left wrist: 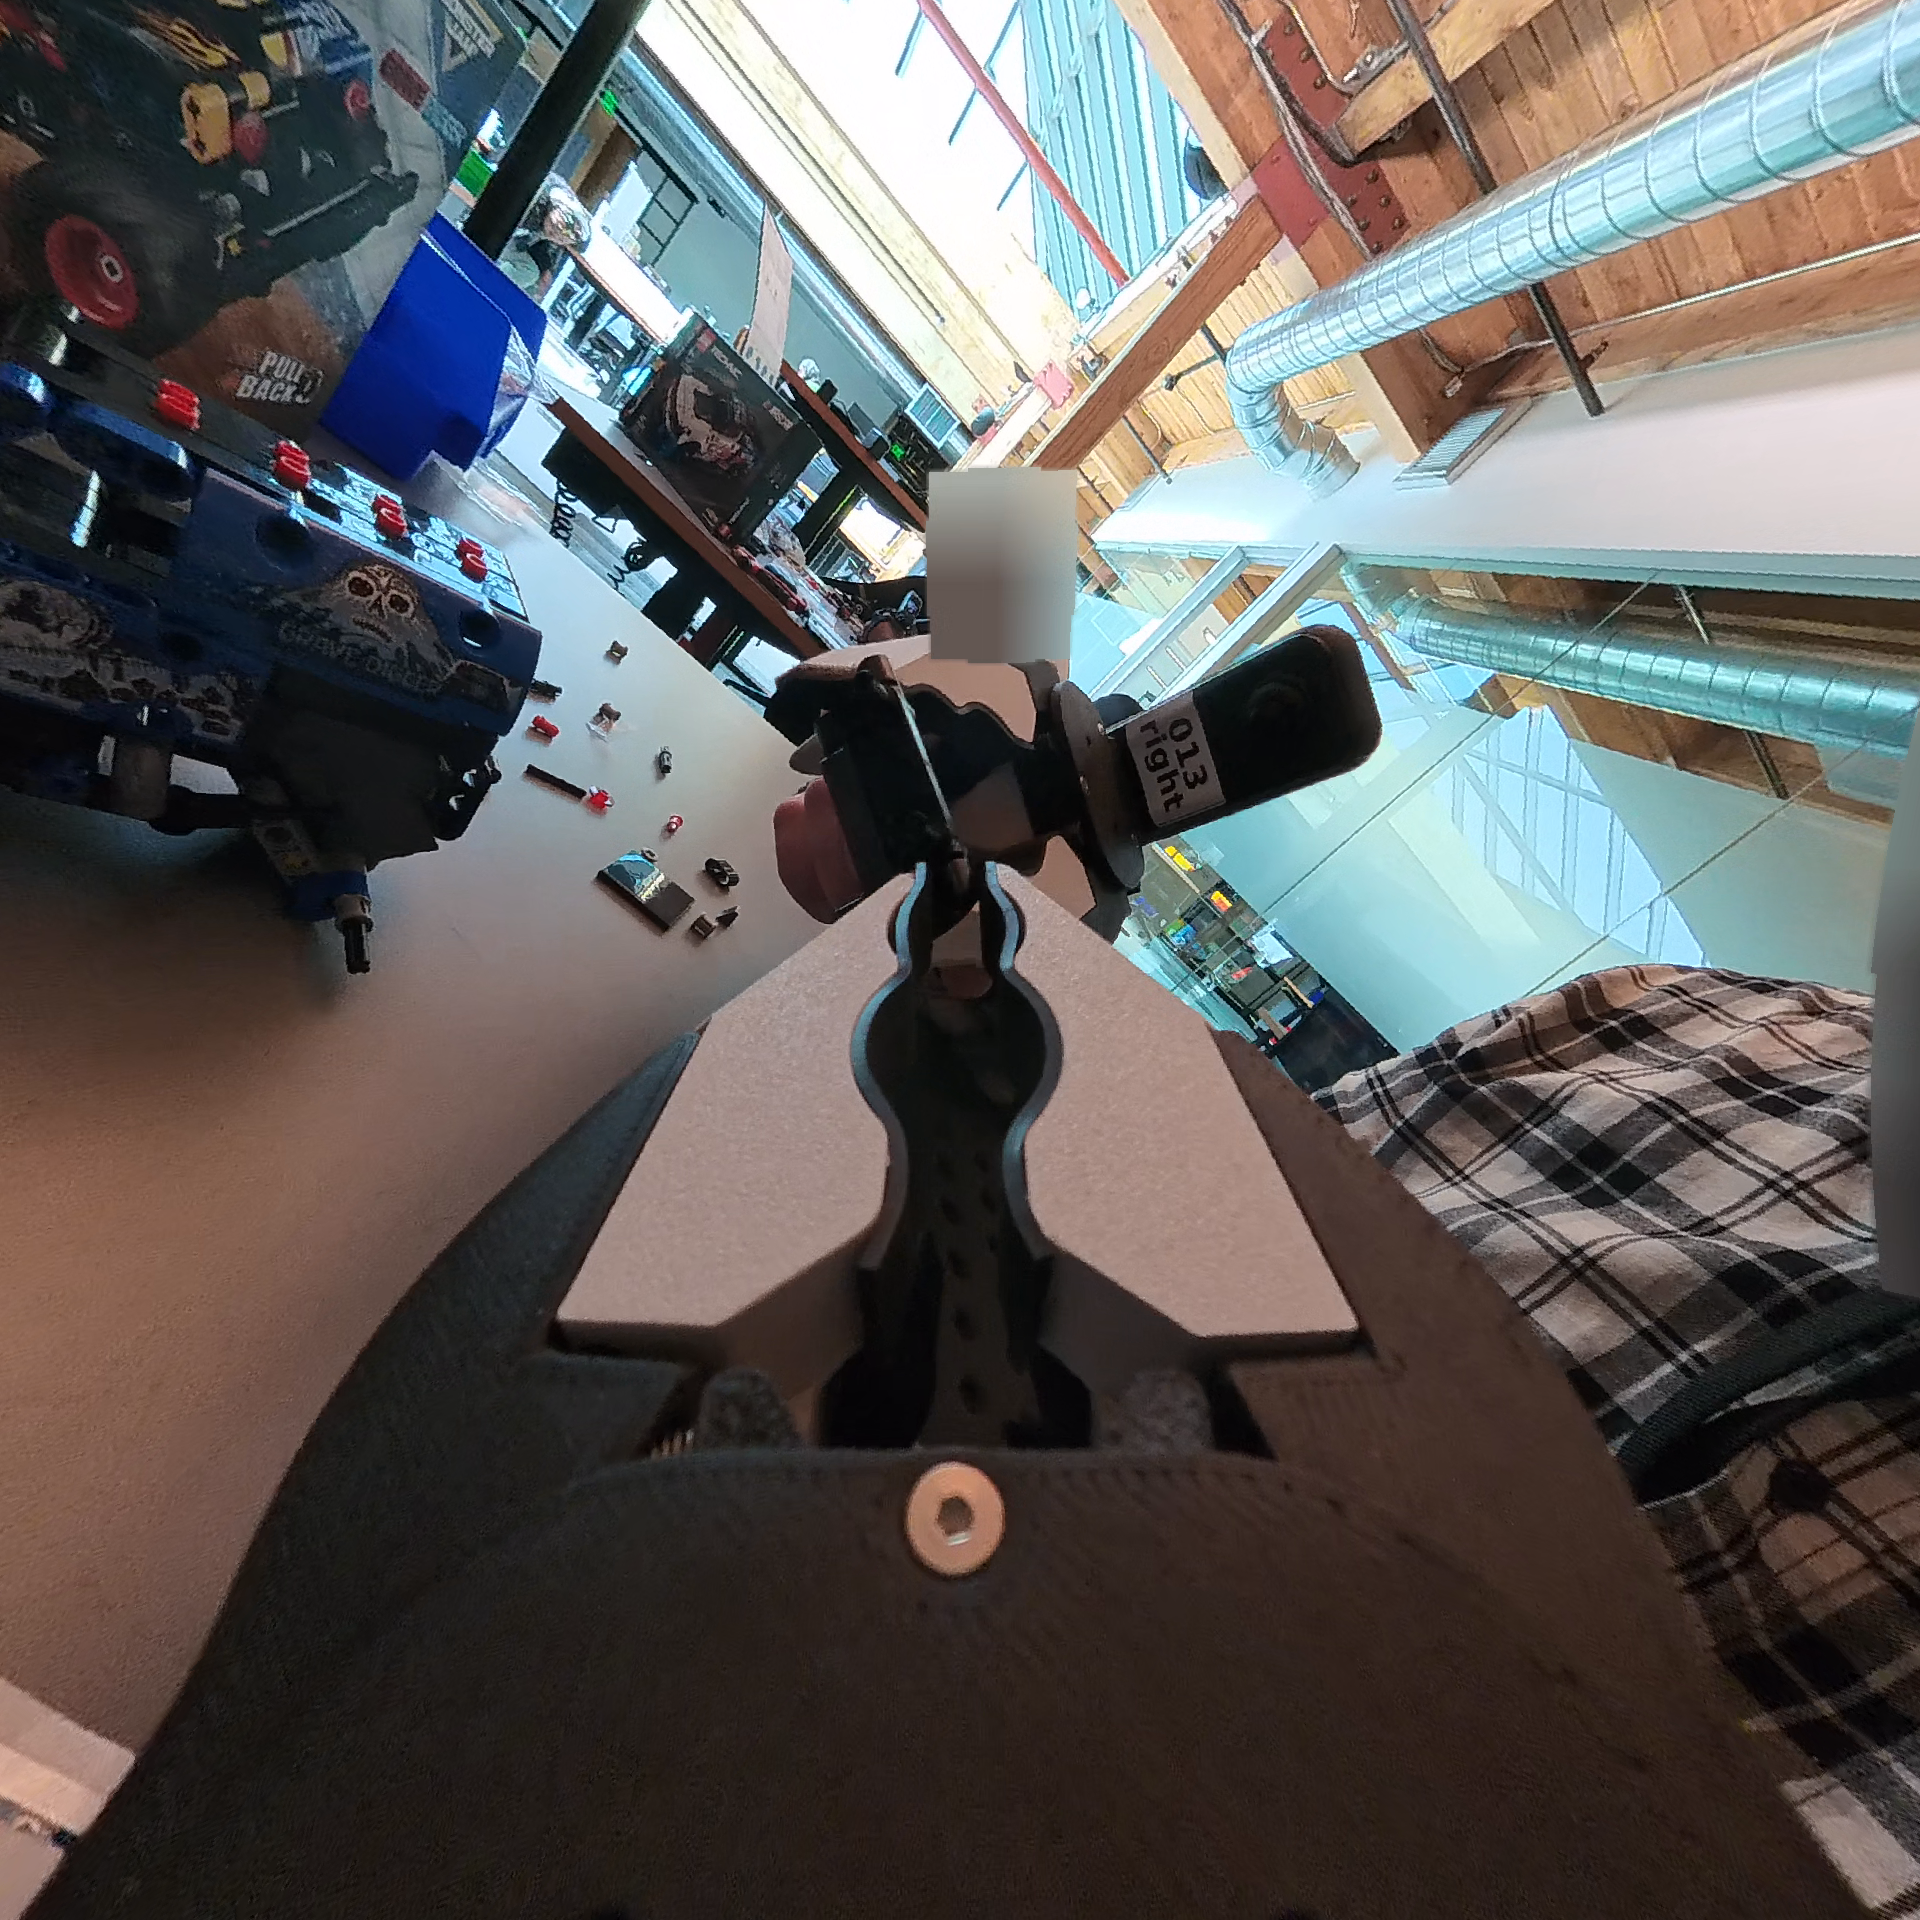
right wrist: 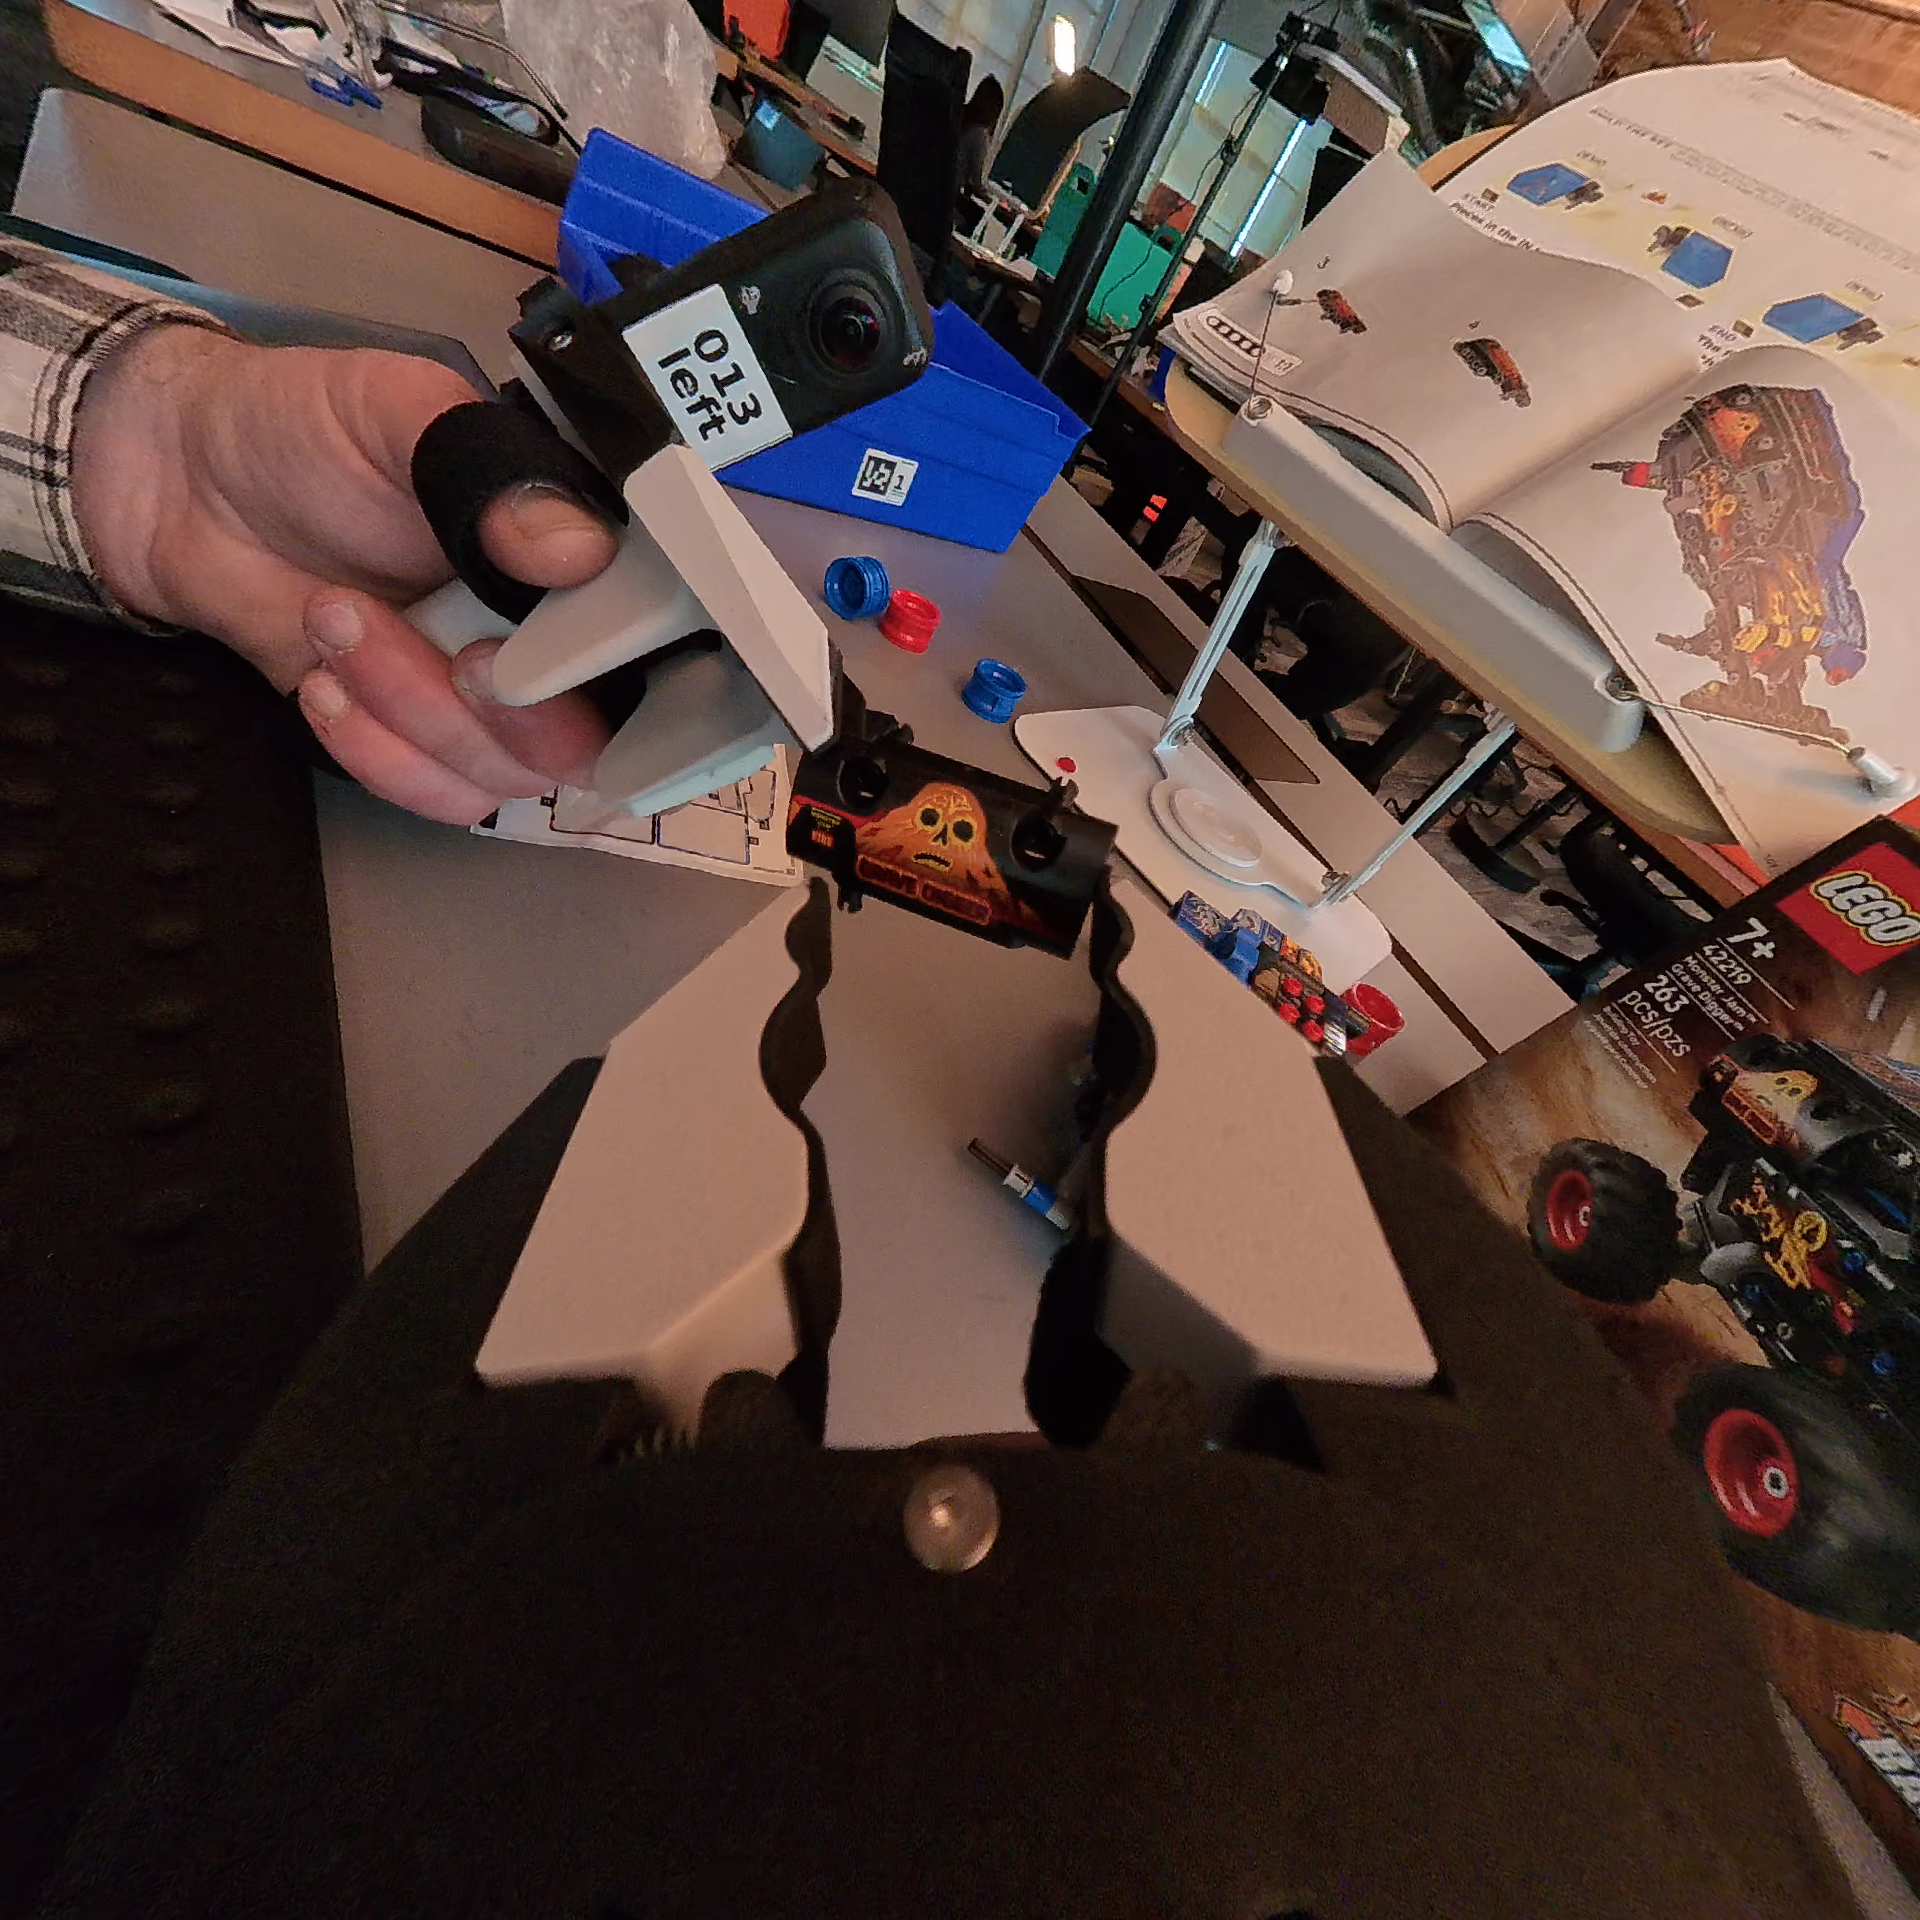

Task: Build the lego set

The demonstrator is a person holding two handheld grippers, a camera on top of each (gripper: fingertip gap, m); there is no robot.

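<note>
My right gripper (right wrist: 961,904) is shut on a black Lego panel (right wrist: 940,847) with an orange skull sticker and holds it above the table. It also shows in the left wrist view (left wrist: 904,800), with the panel (left wrist: 883,769) edge-on. My left gripper (left wrist: 951,883) is shut, with its tips at the panel's top left corner (right wrist: 826,717), apparently on a small black pin (right wrist: 864,732). A second black pin (right wrist: 1060,798) sticks out of the panel's right end. The part-built blue truck (left wrist: 260,644) lies on the table to the left and also shows in the right wrist view (right wrist: 1257,956).
Several small loose parts (left wrist: 649,883) lie on the grey table (left wrist: 260,1143). There are a blue bin (right wrist: 914,416), blue and red wheel hubs (right wrist: 883,603), a blue-tipped axle (right wrist: 1023,1184), the set's box (right wrist: 1714,1195) and an open instruction booklet on a stand (right wrist: 1558,416). Only a small space, under 4 cm, lies between the two pairs of fingers.
</note>
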